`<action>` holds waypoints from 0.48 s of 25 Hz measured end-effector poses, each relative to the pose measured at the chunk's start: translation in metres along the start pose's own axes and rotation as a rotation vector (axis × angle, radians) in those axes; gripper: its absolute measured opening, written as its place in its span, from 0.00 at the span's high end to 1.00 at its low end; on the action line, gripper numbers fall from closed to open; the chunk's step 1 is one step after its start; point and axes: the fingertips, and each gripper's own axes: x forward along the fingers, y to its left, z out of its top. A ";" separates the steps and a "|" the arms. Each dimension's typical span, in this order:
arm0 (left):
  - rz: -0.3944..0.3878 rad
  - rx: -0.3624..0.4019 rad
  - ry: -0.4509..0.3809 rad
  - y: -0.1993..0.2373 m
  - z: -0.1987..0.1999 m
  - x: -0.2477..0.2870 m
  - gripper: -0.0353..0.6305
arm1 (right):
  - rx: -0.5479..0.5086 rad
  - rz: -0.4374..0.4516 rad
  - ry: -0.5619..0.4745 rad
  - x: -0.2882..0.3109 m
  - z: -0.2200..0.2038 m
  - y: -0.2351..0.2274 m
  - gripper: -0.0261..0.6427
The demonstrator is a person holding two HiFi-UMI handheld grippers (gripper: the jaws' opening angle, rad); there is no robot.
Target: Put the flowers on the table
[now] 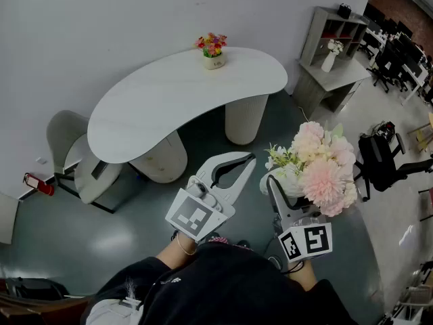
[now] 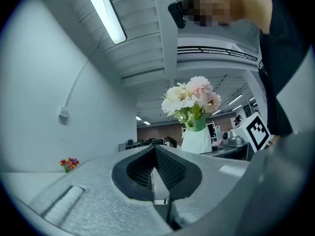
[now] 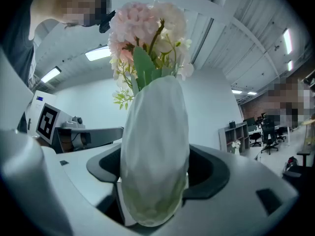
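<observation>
My right gripper (image 1: 284, 193) has its jaws wide, clamped on the white vase (image 3: 155, 146) of pink flowers (image 1: 323, 166), upright between them. My left gripper (image 2: 156, 173) is closed and empty. The white table (image 1: 169, 103) lies well ahead of both, across the grey floor (image 1: 81, 239).

White tongs (image 1: 247, 161), marker cubes (image 1: 196, 217), black sleeves (image 1: 143, 279)

Your left tongs (image 1: 243, 161), at centre frame, are pressed together and empty. Your right tongs (image 1: 283, 193), just right of them, clamp wide around the vase (image 3: 155, 141).
</observation>
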 end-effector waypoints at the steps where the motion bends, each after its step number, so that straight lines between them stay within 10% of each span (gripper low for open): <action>1: 0.000 -0.001 0.000 0.000 0.000 0.000 0.95 | 0.000 0.000 0.000 0.001 0.000 0.000 0.41; 12: -0.004 -0.003 0.011 0.003 -0.004 -0.001 0.95 | 0.005 -0.009 -0.009 0.002 -0.001 0.000 0.41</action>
